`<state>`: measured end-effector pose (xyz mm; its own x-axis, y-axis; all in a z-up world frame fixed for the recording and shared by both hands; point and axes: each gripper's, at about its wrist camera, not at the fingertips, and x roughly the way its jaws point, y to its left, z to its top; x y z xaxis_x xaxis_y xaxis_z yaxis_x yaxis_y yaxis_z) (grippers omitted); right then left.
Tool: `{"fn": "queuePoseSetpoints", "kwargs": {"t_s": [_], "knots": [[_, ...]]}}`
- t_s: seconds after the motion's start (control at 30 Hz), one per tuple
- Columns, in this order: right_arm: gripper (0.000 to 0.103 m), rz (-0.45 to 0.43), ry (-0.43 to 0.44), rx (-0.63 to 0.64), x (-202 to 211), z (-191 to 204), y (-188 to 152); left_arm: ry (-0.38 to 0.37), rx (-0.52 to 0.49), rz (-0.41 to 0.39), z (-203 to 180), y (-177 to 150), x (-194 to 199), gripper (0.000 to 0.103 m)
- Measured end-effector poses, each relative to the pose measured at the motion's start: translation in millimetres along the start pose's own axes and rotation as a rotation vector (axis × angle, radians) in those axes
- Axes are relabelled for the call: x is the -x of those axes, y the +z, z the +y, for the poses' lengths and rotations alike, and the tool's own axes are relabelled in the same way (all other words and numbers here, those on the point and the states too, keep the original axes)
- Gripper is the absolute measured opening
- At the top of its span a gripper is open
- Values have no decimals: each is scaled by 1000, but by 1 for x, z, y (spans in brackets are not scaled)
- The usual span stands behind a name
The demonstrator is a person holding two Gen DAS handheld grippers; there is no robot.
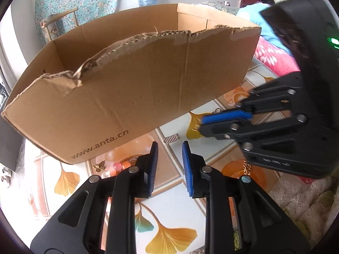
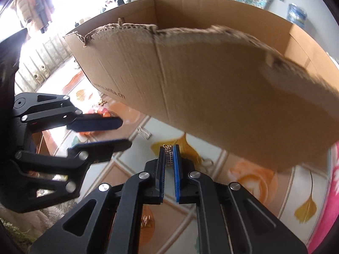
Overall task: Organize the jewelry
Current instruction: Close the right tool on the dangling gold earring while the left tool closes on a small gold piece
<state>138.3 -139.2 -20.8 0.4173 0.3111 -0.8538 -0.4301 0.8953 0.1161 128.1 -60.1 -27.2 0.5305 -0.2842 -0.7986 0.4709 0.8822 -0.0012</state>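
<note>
A torn cardboard box (image 1: 135,80) printed "www.anta.cn" stands on the patterned tablecloth; it fills the right wrist view too (image 2: 211,89). My right gripper (image 2: 169,148) is shut on a small gold ladder-like jewelry piece (image 2: 169,156), held above the cloth near the box; it shows in the left wrist view (image 1: 201,124). My left gripper (image 1: 169,146) is open and empty, over the cloth in front of the box; it shows in the right wrist view (image 2: 125,133). A silver mesh band (image 1: 171,139) lies just beyond its tips, seen also in the right wrist view (image 2: 144,133).
A gold butterfly brooch (image 1: 99,166) and pink and orange beads (image 1: 120,166) lie left of my left gripper by the box. A gold chain (image 1: 246,167) lies on the cloth at right. A pink blanket (image 1: 273,57) and fluffy rug (image 1: 307,201) border the cloth.
</note>
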Motion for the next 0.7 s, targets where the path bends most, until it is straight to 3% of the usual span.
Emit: {"fn": "queuePoseSetpoints", "kwargs": {"t_s": [0.47,0.7], "knots": [[8,-26,28,-79,19,-23,-18,-19,107,74,9,15,-16,22],[8,-39,39,-93,18,-24,-22,38,151,93,7,20,-18,21]]}}
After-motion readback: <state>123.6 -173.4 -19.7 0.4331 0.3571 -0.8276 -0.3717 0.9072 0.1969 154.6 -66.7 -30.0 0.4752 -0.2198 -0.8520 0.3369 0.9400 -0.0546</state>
